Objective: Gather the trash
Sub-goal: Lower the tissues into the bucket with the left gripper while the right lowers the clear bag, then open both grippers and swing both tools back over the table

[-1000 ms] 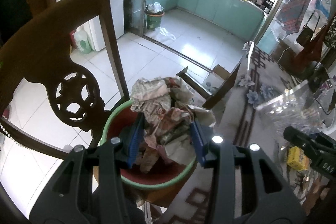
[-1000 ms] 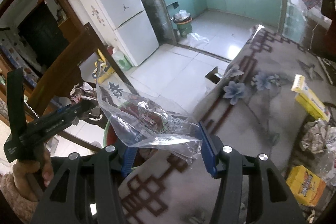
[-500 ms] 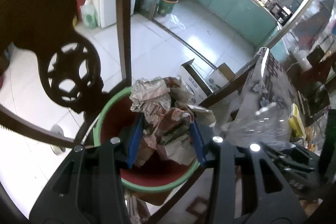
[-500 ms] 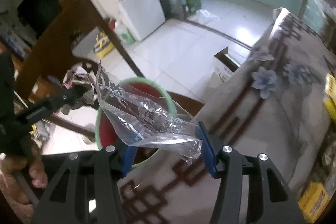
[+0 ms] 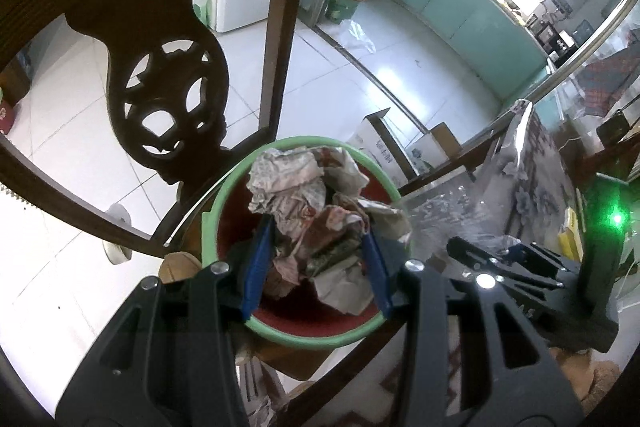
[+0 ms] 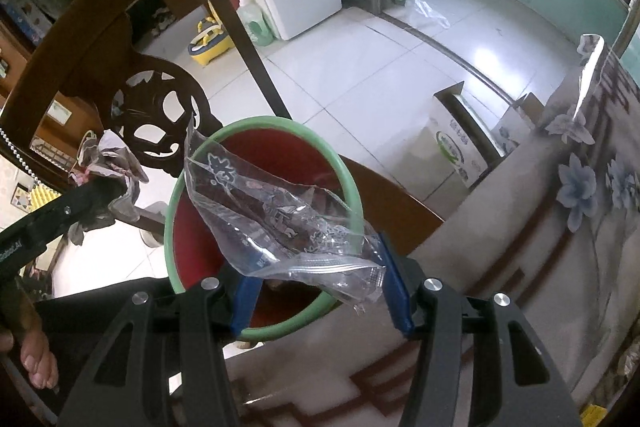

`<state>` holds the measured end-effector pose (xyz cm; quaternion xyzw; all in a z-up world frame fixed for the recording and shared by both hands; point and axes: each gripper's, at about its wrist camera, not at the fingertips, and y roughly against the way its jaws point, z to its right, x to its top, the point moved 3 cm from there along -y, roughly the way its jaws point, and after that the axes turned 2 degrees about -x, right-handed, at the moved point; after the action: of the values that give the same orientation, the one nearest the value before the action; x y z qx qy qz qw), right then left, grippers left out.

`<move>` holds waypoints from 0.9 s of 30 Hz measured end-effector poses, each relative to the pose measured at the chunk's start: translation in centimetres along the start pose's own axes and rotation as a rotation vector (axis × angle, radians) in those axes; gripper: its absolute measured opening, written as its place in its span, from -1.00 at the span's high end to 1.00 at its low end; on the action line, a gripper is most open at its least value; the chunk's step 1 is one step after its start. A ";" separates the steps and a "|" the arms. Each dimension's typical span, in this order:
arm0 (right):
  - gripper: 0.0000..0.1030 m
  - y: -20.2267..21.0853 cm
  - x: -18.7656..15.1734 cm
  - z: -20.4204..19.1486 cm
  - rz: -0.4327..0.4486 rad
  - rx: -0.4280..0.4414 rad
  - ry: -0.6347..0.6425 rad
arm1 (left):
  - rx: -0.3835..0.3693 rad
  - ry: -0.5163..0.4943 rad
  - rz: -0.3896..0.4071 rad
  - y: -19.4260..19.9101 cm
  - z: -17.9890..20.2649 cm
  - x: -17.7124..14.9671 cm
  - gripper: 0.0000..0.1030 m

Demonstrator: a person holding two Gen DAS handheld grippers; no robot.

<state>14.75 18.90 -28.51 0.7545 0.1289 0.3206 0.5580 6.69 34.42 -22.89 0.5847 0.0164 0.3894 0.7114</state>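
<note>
Overhead, left claw (image 5: pixel 316 259) grips crumpled paper (image 5: pixel 312 219), right claw (image 6: pixel 320 283) a plastic bag (image 6: pixel 280 219), above bucket (image 6: pixel 352 187) beside chair (image 6: pixel 160 107)

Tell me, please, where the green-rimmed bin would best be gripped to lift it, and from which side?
Probably the green rim of the bin, pinched from above on the table-facing side: it is a thin raised lip, open at the top, while the carved chair back crowds the far side. Both grippers are full now, though.
</note>
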 end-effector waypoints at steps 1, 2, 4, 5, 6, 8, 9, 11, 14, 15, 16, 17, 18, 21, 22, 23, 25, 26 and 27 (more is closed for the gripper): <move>-0.04 0.2 0.1 -0.1 0.006 -0.003 0.004 | -0.004 -0.002 0.000 -0.1 0.1 0.1 0.19; -0.08 0.4 0.1 -0.1 0.011 -0.008 0.007 | -0.011 -0.006 0.001 -0.1 0.4 0.2 0.19; -0.51 0.9 0.1 0.1 0.025 -0.021 0.000 | -0.022 -0.015 0.007 -0.3 0.9 0.4 0.19; -0.57 1.4 0.1 0.4 0.038 -0.030 -0.008 | -0.026 -0.017 0.012 -0.4 1.2 0.5 0.06; -0.62 1.8 0.0 0.5 0.046 -0.038 -0.016 | -0.029 -0.017 0.017 -0.5 1.4 0.6 -0.22; -0.62 3.0 -0.4 1.3 0.058 -0.047 -0.044 | -0.031 -0.016 0.035 -0.3 1.6 0.7 -0.47; -0.62 3.6 -0.6 1.7 0.065 -0.048 -0.056 | -0.031 -0.017 0.049 -0.2 1.8 0.8 -0.47; -0.62 5.8 -1.7 2.8 0.099 -0.059 -0.088 | -0.022 -0.029 0.067 0.0 2.1 1.0 -0.47; -0.62 9.1 -3.9 4.3 0.139 -0.074 -0.138 | -0.016 -0.037 0.077 0.1 2.7 1.1 -0.48; -0.62 10.0 -4.8 4.8 0.149 -0.076 -0.154 | -0.017 -0.040 0.081 0.1 2.9 1.1 -0.49; -0.63 11.2 -6.0 5.4 0.157 -0.082 -0.173 | -0.018 -0.046 0.087 0.2 3.2 1.1 -0.50; -0.63 12.0 -6.9 5.8 0.163 -0.089 -0.186 | -0.018 -0.058 0.097 0.3 3.7 1.0 -0.51; -0.63 13.2 -8.4 6.4 0.171 -0.102 -0.207 | -0.018 -0.068 0.106 0.5 4.2 1.0 -0.51; -0.63 15.9 -12.4 7.9 0.182 -0.125 -0.266 | -0.023 -0.100 0.136 0.9 5.7 0.5 -0.52; -0.63 16.8 -14.0 8.4 0.184 -0.134 -0.288 | -0.025 -0.107 0.143 1.1 6.0 0.4 -0.53; -0.63 17.6 -15.5 8.9 0.186 -0.144 -0.309 | -0.027 -0.115 0.154 1.2 6.6 0.1 -0.53; -0.63 18.9 -18.1 9.8 0.191 -0.162 -0.346 | -0.034 -0.126 0.170 1.6 7.6 -0.4 -0.55; -0.63 19.3 -19.1 9.9 0.193 -0.171 -0.361 | -0.043 -0.132 0.176 1.8 8.4 -0.9 -0.56; -0.63 20.0 -20.4 10.5 0.199 -0.183 -0.384 | -0.051 -0.135 0.178 1.9 8.9 -1.3 -0.56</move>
<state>2.50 -7.19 -18.78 0.7570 -0.0842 0.2348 0.6039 9.05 26.43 -19.06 0.5906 -0.0931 0.4111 0.6882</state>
